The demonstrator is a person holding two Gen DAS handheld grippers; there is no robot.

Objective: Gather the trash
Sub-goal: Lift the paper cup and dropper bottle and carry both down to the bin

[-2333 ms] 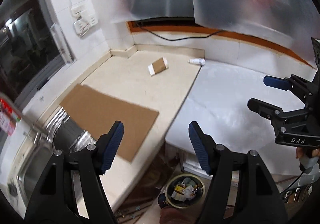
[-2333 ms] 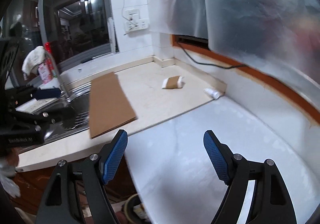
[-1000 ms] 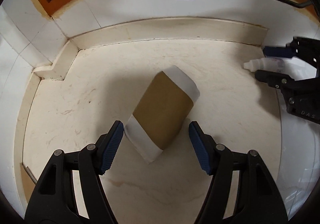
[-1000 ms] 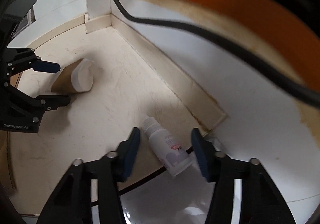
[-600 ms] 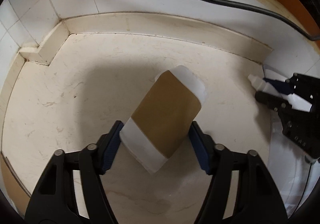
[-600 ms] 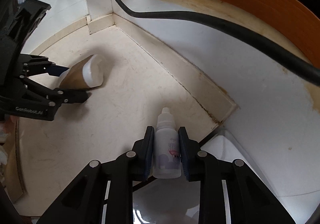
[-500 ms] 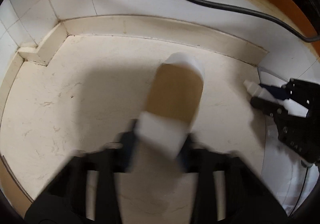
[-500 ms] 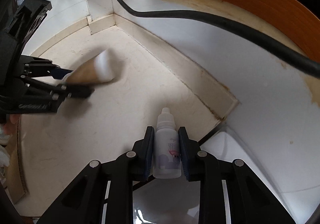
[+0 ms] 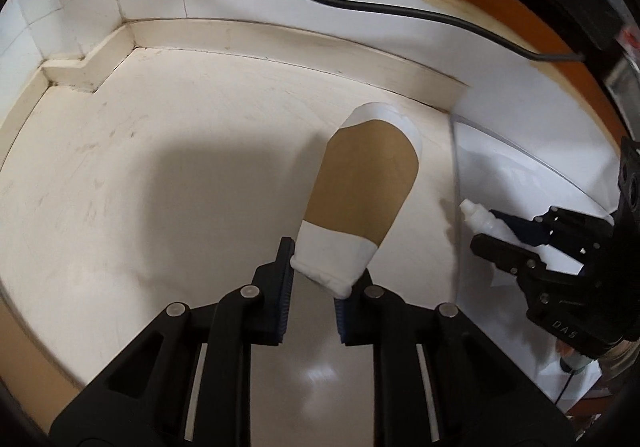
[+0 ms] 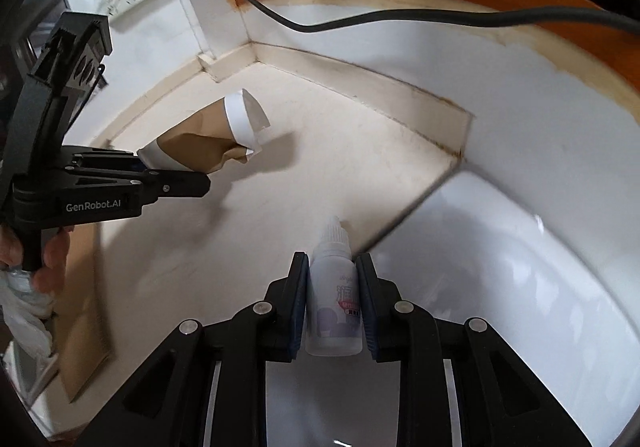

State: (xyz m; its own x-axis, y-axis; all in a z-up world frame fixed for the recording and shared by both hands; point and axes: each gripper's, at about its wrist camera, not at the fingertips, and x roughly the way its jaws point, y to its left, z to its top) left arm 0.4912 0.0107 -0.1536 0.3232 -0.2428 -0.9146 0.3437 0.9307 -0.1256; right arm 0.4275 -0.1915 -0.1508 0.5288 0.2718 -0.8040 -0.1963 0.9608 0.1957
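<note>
Both items have left the worktop (image 9: 160, 167): left claw (image 9: 316, 279), closing, pinches the crumpled paper cup (image 9: 360, 191); right claw (image 10: 334, 299) clamps the dropper bottle (image 10: 334, 303), its label half hidden.

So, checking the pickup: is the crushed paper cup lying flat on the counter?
No, the paper cup is pinched at one end by the left tongs and casts a shadow.

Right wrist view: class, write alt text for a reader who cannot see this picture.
The right gripper is shut on a small white dropper bottle, nozzle pointing away, above a pale counter. To the left, the left gripper, its jaws closing, pinches a crumpled brown and white paper cup near the tiled corner.
</note>
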